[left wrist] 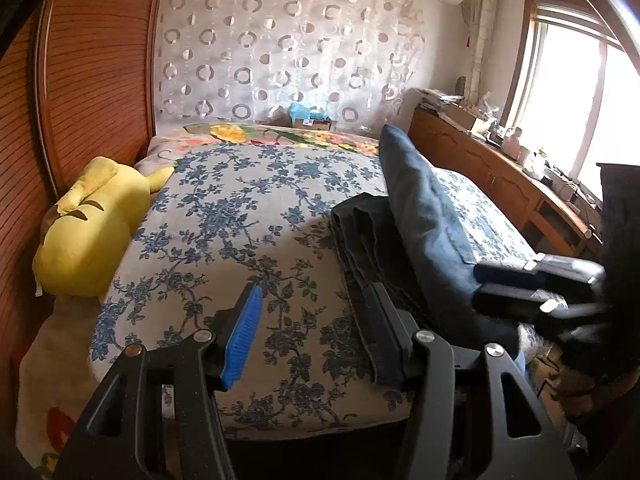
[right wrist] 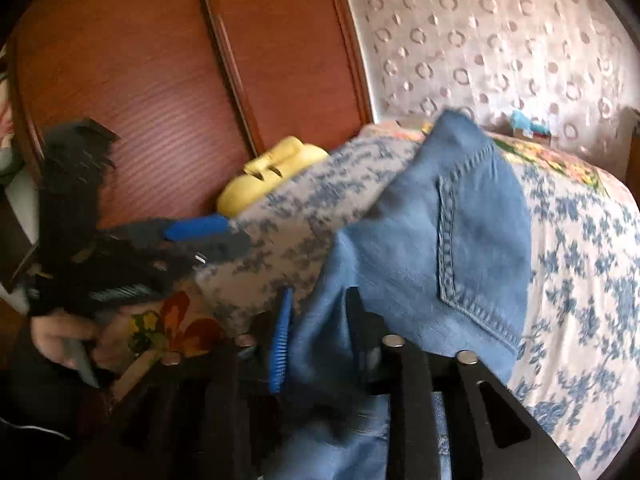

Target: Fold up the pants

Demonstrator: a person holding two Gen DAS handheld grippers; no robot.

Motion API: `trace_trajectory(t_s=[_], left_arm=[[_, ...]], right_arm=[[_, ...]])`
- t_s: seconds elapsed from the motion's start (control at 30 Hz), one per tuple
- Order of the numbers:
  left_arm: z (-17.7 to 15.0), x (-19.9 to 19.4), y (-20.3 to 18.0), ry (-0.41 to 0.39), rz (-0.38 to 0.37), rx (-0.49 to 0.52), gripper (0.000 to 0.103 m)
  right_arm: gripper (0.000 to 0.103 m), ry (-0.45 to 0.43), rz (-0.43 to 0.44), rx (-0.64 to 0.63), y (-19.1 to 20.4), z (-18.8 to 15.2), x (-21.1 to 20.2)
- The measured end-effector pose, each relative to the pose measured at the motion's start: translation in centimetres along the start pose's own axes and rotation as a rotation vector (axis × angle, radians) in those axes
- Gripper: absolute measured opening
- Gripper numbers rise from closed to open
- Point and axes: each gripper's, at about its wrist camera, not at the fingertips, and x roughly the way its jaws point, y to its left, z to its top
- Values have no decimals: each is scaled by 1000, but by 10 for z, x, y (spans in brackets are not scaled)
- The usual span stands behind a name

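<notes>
The blue jeans (right wrist: 432, 240) fill the centre of the right wrist view, a back pocket facing the lens, the cloth rising in a hump toward the upper middle of the frame. The right gripper (right wrist: 320, 340) has its jaws closed on a fold of denim at lower centre; the fabric passes between the blue pad and the black finger. Judgement: this grip is lifting one end of the garment so it can be carried over the rest.

In the left wrist view, the jeans stand as a raised blue panel at right of centre, with a darker stack of cloth (left wrist: 368, 236) lying on the bed just beside it; whether that stack is part of the same garment cannot be told. The left gripper (left wrist: 312, 336) stands with jaws wide apart at lower centre, nothing between them, its right finger at the near edge of the dark cloth. Judgement: it is placed to take or pin that edge.

The floral bedspread (left wrist: 240, 220) gives a flat folding surface. A yellow plush toy (left wrist: 88, 232) lies at left against the wooden wardrobe (left wrist: 92, 72), well apart from the work.
</notes>
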Motion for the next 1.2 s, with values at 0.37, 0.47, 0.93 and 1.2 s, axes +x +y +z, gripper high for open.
trace_trajectory(t_s=[0.37, 0.47, 0.93, 1.2], left_arm=[[2, 13, -31, 25, -56, 47, 55], [4, 17, -43, 33, -74, 65, 55], [-15, 42, -51, 104, -74, 76, 55], [-25, 50, -42, 120, -61, 60, 55]], right_arm=[[37, -102, -148, 30, -44, 19, -49], [38, -93, -193, 34, -53, 17, -47], [49, -52, -238, 65, -45, 15, -35], [51, -42, -266, 23, -65, 38, -3]])
